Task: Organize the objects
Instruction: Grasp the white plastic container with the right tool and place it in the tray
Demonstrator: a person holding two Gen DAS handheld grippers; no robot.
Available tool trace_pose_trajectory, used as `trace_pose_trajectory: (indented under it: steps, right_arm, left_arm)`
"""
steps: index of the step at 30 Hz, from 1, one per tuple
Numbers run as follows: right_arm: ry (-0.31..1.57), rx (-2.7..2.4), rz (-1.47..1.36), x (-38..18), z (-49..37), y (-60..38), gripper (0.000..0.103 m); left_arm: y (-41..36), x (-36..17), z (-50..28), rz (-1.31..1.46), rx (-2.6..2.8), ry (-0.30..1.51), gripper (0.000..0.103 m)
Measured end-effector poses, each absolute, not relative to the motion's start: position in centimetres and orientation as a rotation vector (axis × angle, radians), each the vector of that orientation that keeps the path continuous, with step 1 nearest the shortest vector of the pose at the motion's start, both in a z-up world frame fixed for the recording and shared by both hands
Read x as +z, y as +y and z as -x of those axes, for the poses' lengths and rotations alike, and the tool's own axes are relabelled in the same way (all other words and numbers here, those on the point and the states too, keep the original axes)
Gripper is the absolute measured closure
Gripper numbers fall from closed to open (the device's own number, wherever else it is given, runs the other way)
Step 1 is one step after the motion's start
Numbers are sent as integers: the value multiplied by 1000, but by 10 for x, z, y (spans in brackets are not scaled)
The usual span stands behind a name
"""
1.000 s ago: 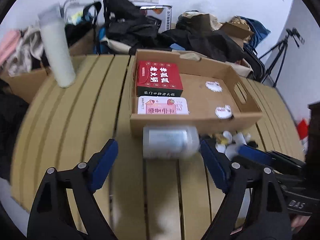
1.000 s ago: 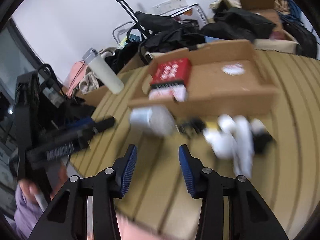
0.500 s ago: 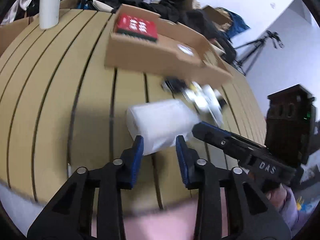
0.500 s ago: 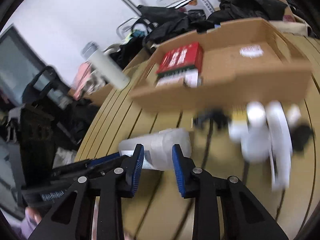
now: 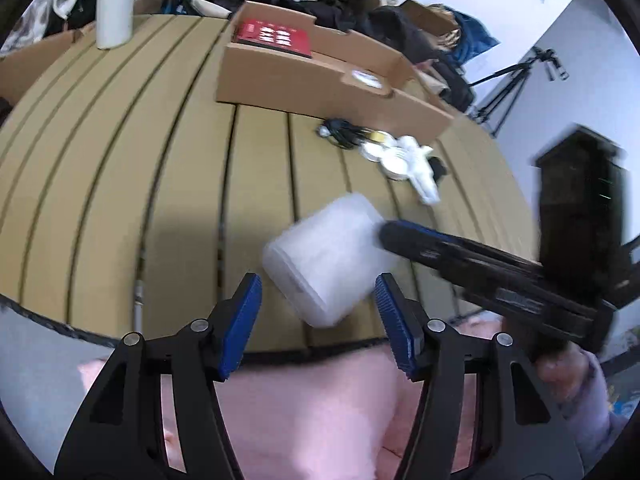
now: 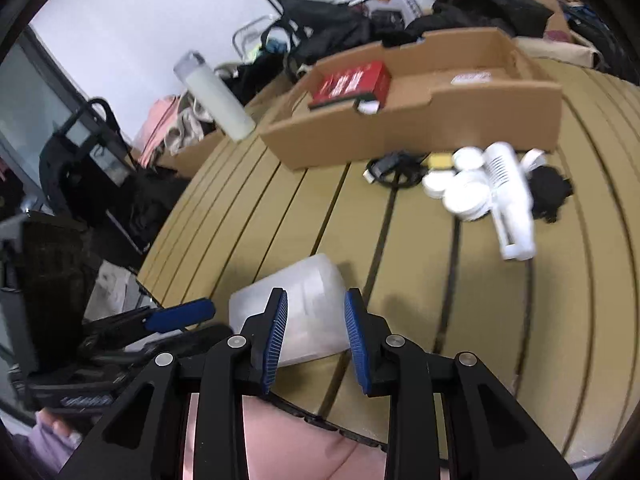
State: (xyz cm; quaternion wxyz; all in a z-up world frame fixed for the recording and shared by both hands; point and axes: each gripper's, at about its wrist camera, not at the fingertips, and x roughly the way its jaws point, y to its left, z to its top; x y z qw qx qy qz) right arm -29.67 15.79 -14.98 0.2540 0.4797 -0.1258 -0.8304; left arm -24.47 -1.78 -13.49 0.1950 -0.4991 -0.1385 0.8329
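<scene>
A translucent white plastic jar (image 5: 324, 252) (image 6: 310, 300) hangs tilted just over the front edge of the slatted table (image 5: 120, 200). My left gripper (image 5: 320, 316) has the jar's base between its blue pads, and its jaws are opening, with a gap on both sides. My right gripper (image 6: 316, 336) reaches in from the right (image 5: 400, 240) and is shut on the jar's other end. In the right wrist view the left gripper (image 6: 176, 318) shows at the lower left. Behind stands a cardboard box (image 5: 320, 84) (image 6: 400, 128) holding a red packet (image 5: 274, 36) (image 6: 352, 80).
Loose items lie before the box: white round lids and a white tube (image 6: 512, 200), a black cable (image 6: 394, 168), a black lump (image 6: 548, 190). A tall white bottle (image 5: 114, 4) stands at the table's far left. Bags and a tripod (image 5: 520, 76) crowd behind. A pink lap (image 5: 320, 420) is below.
The jar came from the box's front wall to the near table edge. The left jaws narrowed around it, then widened. The right gripper moved in and narrowed onto the jar.
</scene>
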Motion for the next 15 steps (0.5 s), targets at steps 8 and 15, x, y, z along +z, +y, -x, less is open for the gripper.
trace_pose_trajectory:
  steps: [8,15]
  right_arm:
    - [-381,-2209,-1315,-159,304,163,61]
    - [-327,-2330,-1080,-73,331,186,62]
  left_arm:
    - [0,-139,256,1366,2295,-397,65]
    - [10,-74,335,1158,2279,-424,63]
